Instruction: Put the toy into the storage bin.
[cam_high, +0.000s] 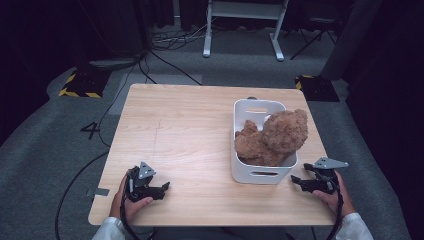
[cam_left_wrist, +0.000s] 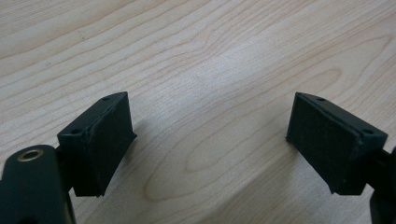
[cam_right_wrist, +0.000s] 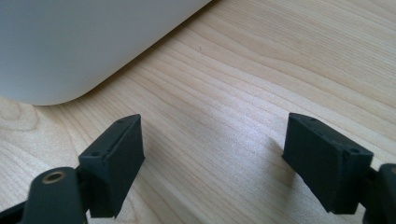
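Observation:
A brown plush teddy bear lies in a white plastic basket on the right half of the wooden table. My left gripper rests near the table's front left, open, with bare wood between its jaws. My right gripper sits at the front right, just beside the basket's near corner, also open and holding nothing. The basket's rounded white wall rises at the upper left in the right gripper view.
The table stands on grey carpet with black cables trailing at the left. A white desk frame stands beyond the far edge. Yellow-black striped blocks lie on the floor at both far corners.

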